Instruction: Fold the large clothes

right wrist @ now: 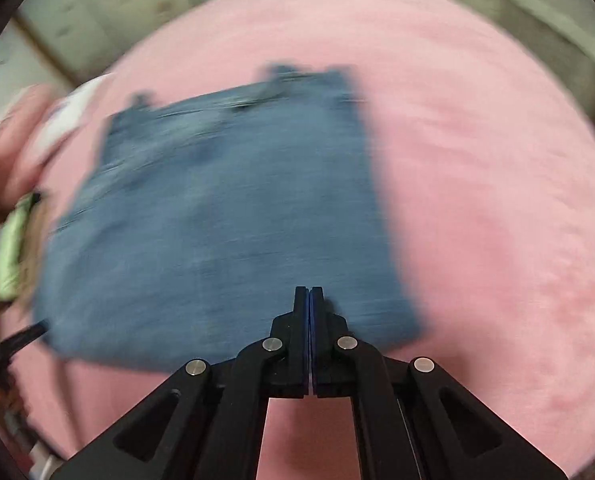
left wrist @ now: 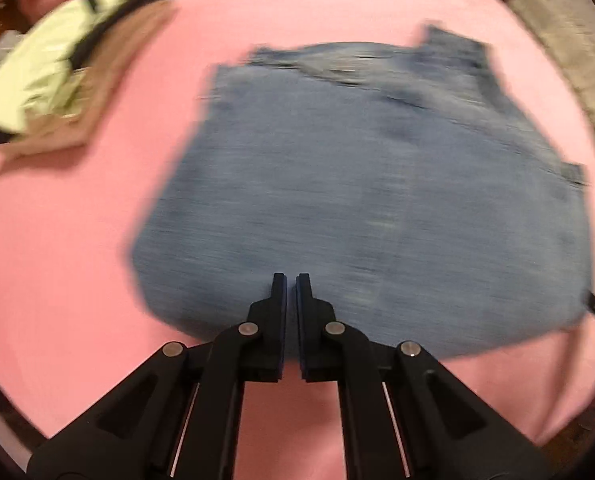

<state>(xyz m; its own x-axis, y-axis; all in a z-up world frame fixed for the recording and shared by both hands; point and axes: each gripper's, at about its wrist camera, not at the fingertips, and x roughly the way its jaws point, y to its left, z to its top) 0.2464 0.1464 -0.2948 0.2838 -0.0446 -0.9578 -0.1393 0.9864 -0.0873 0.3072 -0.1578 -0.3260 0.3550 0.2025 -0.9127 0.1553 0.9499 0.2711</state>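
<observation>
1. The folded jeans (left wrist: 361, 200) are being shown lying flat on the pink bed cover (left wrist: 77, 260), roughly at its middle, as a compact block of blue denim.
2. The waistband end, with its belt loops, is being presented at the far edge in both wrist views; the plain folded edge is lying nearest the tools. The long axis of the block is therefore being read as running from the tools toward the far side of the bed.
3. The left tool (left wrist: 291, 280) is being held over the near edge of the jeans with its jaws almost pressed together; only a narrow slit is being left between the pads, and no cloth is being pinched in it.
4. The right tool (right wrist: 309, 292) is being held over the near right part of the jeans (right wrist: 225, 220) with its jaws fully pressed together and nothing between them.
5. A pile of other clothes (left wrist: 57, 68), pale green and tan, is being seen at the far left, apart from the jeans.
6. Both views are being blurred by motion: seams, pockets and the number of layers cannot be told. Contact between tool tips and denim cannot be told. The bed edges are being cut off by the lens rim.
</observation>
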